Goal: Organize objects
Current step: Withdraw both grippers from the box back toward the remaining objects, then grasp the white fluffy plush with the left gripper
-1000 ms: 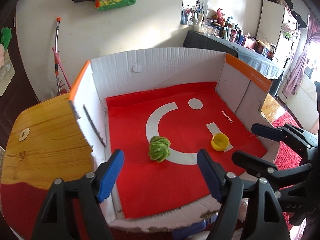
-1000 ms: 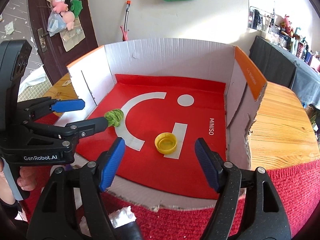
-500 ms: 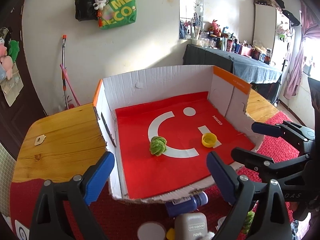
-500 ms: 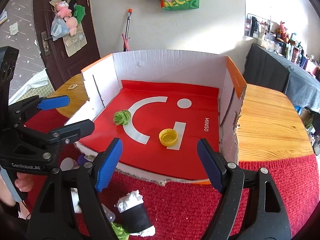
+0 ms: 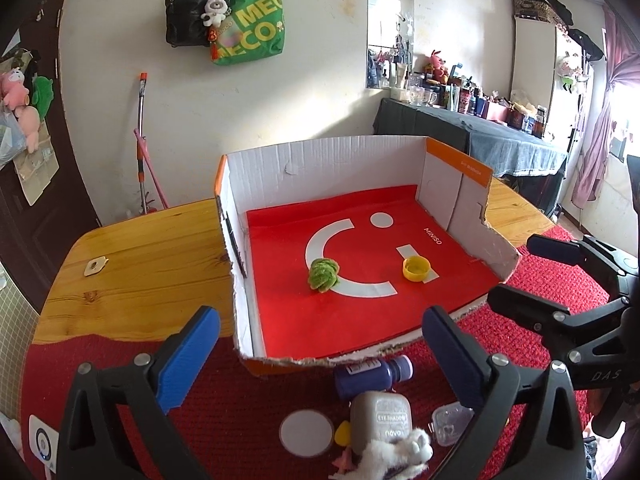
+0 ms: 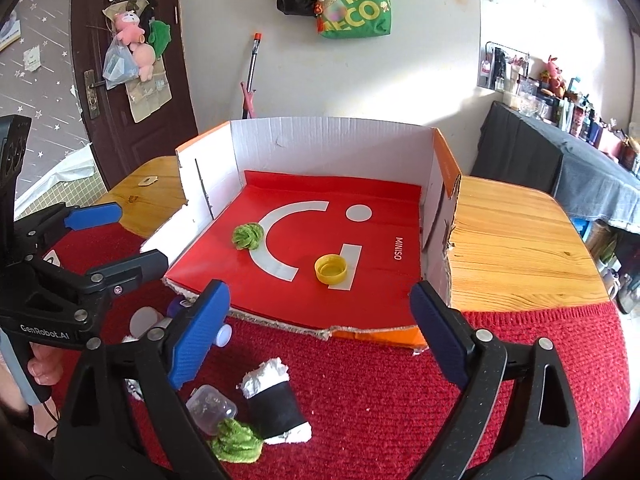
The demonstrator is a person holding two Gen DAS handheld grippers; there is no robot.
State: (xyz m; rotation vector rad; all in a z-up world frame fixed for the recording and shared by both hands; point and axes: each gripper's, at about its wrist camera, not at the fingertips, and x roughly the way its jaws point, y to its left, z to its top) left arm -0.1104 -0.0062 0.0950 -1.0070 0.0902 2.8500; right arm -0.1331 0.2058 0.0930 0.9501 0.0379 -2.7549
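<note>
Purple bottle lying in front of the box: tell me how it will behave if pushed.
The purple bottle lies on its side and looks round, so it would probably roll. The red carpet is coarse, likely slowing it. It looks small, probably light.

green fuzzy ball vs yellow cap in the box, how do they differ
The green fuzzy ball is soft, shaggy and rounded; the yellow cap is hard, smooth and flat, lying open side up. The ball sits left, beside the white curve; the cap sits right, on the white bar. Both rest loose on the red floor of the cardboard box.
</note>
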